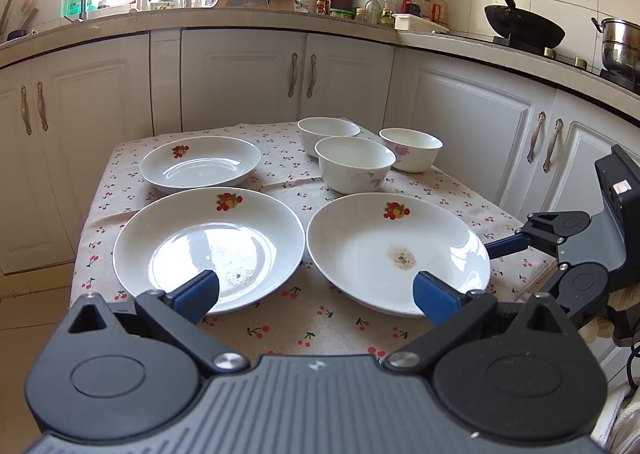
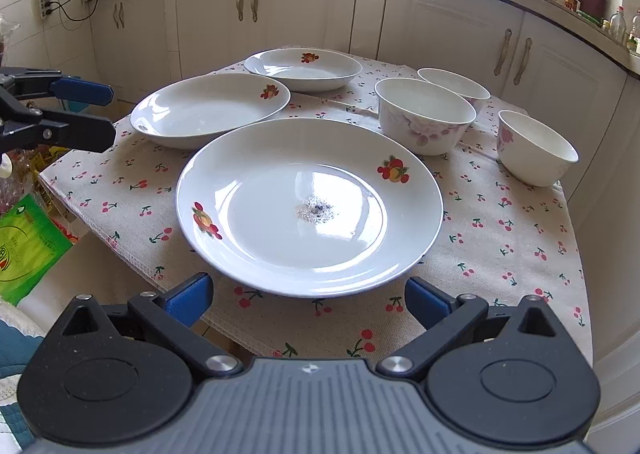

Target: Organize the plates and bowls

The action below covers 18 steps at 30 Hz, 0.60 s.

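Observation:
Three white plates with fruit prints lie on the cherry-print tablecloth (image 1: 312, 318): a near left plate (image 1: 208, 250), a near right plate (image 1: 396, 250) with a dark stain, and a far left plate (image 1: 200, 161). Three white bowls (image 1: 354, 161) stand upright at the far right. My left gripper (image 1: 316, 294) is open and empty, above the table's near edge between the two near plates. My right gripper (image 2: 308, 300) is open and empty, at the near rim of the stained plate (image 2: 308, 205). The right gripper also shows at the right edge of the left wrist view (image 1: 520, 242).
White cabinets (image 1: 240, 81) surround the small table closely on the far and right sides. A counter with bottles, a wok (image 1: 520, 25) and a pot runs above them. A green bag (image 2: 24, 242) lies beside the table on the left of the right wrist view.

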{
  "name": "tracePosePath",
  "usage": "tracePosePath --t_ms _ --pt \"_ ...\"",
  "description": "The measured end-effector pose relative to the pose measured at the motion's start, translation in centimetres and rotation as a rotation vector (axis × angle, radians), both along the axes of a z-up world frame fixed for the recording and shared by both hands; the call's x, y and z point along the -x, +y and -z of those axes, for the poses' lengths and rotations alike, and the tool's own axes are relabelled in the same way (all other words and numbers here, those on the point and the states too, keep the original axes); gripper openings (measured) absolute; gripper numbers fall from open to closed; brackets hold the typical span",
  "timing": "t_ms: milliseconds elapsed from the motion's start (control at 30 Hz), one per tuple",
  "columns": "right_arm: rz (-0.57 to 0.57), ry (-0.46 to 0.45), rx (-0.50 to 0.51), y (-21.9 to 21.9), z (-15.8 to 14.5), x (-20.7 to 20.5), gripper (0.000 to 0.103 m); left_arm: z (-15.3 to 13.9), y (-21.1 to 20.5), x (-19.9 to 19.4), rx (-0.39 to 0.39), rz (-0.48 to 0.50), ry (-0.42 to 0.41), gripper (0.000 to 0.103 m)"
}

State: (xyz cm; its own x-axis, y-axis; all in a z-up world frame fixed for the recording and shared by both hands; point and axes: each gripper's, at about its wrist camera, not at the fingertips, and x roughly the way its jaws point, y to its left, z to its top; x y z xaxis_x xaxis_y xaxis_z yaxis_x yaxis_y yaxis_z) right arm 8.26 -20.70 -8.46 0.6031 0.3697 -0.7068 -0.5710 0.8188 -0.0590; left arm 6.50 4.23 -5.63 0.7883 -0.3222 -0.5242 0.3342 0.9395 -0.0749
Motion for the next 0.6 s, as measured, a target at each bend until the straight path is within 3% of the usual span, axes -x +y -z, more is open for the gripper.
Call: tracePosePath --t_ms 367,600 --pt "-0.029 0.016 -0.026 0.5 1.3 -1.2 0.103 -0.8 -1.2 -2.8 -0.118 0.049 -0.026 0.102" --pt "-0.016 0.010 -0.051 0.3 1.5 -1.7 0.103 -1.2 -2.2 -6.1 -0.095 0.152 0.034 0.102"
